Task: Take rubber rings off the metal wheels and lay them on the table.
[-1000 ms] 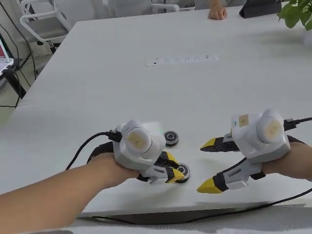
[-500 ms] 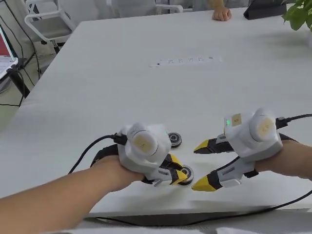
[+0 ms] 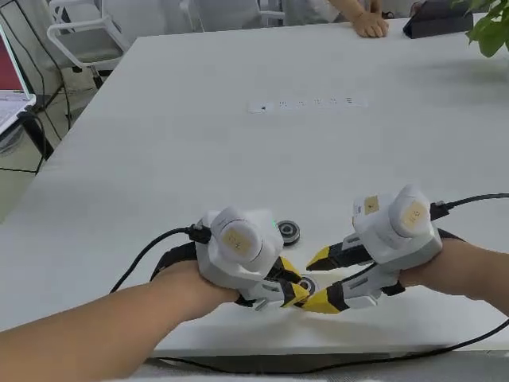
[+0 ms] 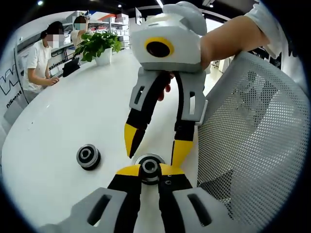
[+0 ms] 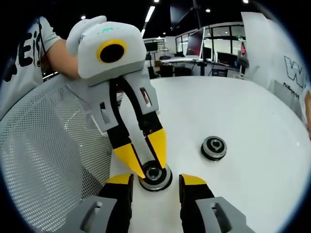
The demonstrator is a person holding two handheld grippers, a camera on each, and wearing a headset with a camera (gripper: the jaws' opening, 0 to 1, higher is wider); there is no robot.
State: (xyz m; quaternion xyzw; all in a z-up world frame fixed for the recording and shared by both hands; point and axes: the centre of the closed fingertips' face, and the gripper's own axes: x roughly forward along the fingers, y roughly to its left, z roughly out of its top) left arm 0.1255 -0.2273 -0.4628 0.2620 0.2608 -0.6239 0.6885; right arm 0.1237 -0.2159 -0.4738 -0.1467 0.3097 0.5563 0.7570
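Holds the left hand-held gripper (image 3: 292,282) low at the near edge of the tabletop (image 3: 199,143), bare forearm reaching in from the lower left, wrist roughly level, cable trailing behind. Has its two yellow tips closed down on a metal wheel (image 3: 305,284), one tip touching each side. Shows plainly from the left gripper view, with the metal wheel (image 4: 149,164) pinched upright-faced between the tips.

Holds the right hand-held gripper (image 3: 312,280) opposite, hand coming in from the right, tips aimed back at the left ones, so that both pairs meet nose to nose at the wheel. Has the right jaws parted wider than the wheel, one tip to each side with a sliver of tabletop between, gripping nothing.

Cannot make out most of that wheel from the head view, covered as it is by both sets of tips. Cannot say whether the dark outer band (image 5: 168,183) round its rim is rubber.

Further back, flat on the tabletop and apart from both tools: a second wheel (image 3: 288,231), just beyond the left one's white body.

Far across the tabletop, a white power strip (image 3: 306,103). Cut off at the top edge, plant leaves (image 3: 489,28) and another person's hand (image 3: 370,24). Beside the tabletop edge, a mesh chair back (image 4: 248,126).
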